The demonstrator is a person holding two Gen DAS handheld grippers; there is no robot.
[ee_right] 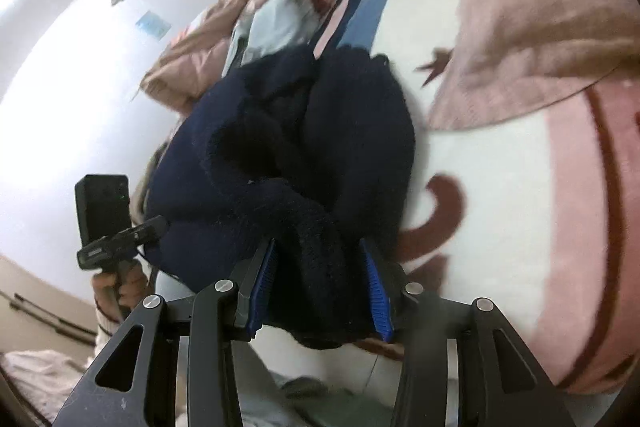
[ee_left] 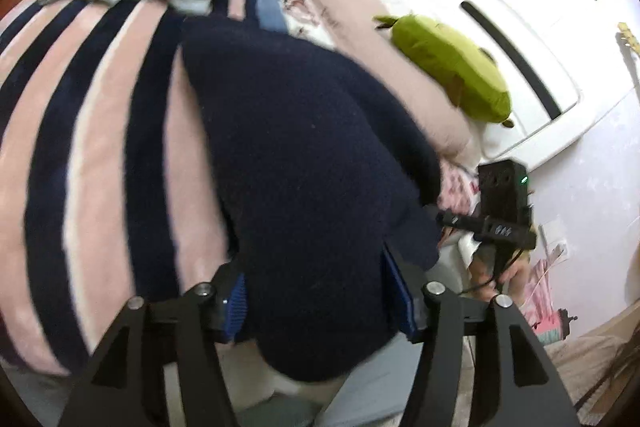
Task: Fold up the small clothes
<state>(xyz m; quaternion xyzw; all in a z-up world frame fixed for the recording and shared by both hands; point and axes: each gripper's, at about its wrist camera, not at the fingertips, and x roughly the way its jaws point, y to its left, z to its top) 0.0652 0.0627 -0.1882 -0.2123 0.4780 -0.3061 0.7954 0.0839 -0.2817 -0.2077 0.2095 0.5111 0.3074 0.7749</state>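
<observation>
While 2 grippers pinch navy garment (ee_left: 304, 163), cloth bunches between fingers (ee_right: 378, 287).

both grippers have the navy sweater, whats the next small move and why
Probably draw the two grippers apart to spread it flat on the bed. The navy sweater is bunched between the right gripper and the left gripper, both clamped on its edge.

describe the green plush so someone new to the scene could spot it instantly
Start at the white headboard at the end of the bed in the left wrist view. Against it, on the beige pillow, lies the green plush. It is the only bright lime-green item; the nearby clothes are navy, pale grey-green or pink.
</observation>
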